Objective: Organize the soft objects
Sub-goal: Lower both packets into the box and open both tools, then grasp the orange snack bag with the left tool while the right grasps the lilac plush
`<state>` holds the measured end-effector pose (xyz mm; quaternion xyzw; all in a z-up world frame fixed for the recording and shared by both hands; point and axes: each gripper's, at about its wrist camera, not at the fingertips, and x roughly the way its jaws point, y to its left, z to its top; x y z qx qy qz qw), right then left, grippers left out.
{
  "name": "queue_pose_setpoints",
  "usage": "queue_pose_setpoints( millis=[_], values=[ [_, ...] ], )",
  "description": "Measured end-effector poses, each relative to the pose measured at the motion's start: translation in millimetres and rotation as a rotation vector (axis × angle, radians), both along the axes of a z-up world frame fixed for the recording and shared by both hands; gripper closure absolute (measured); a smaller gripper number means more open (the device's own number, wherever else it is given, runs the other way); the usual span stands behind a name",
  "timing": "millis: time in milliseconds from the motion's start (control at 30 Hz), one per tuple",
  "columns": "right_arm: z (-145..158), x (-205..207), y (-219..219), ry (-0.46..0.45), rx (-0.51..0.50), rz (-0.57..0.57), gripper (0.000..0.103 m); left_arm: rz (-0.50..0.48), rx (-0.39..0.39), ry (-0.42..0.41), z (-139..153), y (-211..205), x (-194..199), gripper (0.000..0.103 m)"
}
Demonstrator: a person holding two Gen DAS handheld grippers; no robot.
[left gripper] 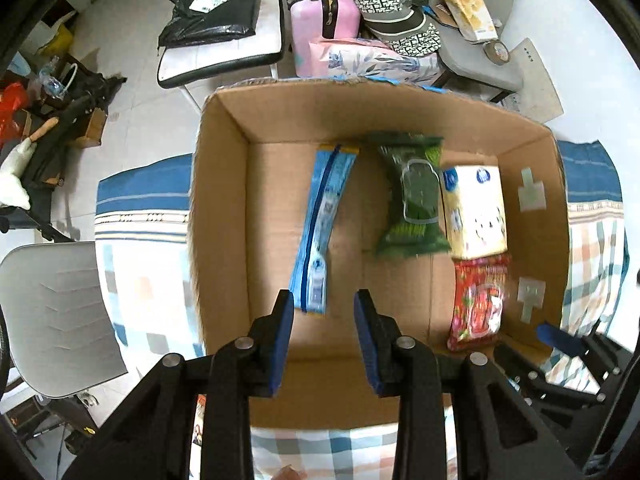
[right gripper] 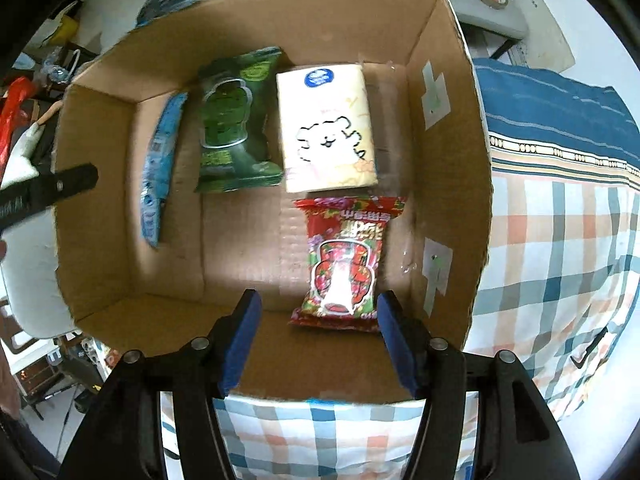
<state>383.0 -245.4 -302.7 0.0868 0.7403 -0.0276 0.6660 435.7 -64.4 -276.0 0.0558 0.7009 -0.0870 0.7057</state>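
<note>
Basically both claws hung over the cardboard box point(right gripper: 448, 160), pointing down into it, and neither held anything. My left claw point(left gripper: 324, 320) had its jaws parted a little, nothing between them; the blue pack point(left gripper: 320, 232) lay on the box floor just ahead of the tips, toward the box's left wall, standing on edge or tilted, hard to tell which. My right claw point(right gripper: 318, 320) had its jaws wider apart; the red pack point(right gripper: 344, 260) lay flat below them in the box's near right corner, pads not pressing it as far as I could see. The green pack point(right gripper: 236, 124) and the cream tissue pack point(right gripper: 328, 128) sat side by side against the box's far wall, tissue pack nearest the right wall, red pack touching or just short of its near edge.

Judged step: release and clear out after placing. To do it well I had to lift straight up, keep the jaws apart so no wrapper edge snagged, and avoid clipping the box rim. Blue pack looked likely to tip over; a nudge flat beside the green pack would tidy the row.
</note>
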Motion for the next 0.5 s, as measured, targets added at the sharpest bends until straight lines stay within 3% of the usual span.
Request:
queue_pose_setpoints(
  millis=[100,167,300,500],
  values=[
    [4.2,-8.6,6.2,-0.015,-0.001,0.018,0.040,0.005,-0.001,-0.028,9.0,3.3,-13.4,0.052],
    [12.9,-15.0,10.9,-0.029,-0.004,0.030,0.039,0.012,-0.002,-0.057,18.4,7.5,-24.3,0.014],
    [26.6,-25.8,19.1,-0.074,-0.010,0.047,0.011,0.022,-0.002,-0.107,32.8,13.4,-43.0,0.008],
    [53.4,-42.1,30.8,-0.149,-0.029,0.058,0.002,0.055,-0.029,-0.184,59.3,23.4,-70.0,0.007]
  ],
)
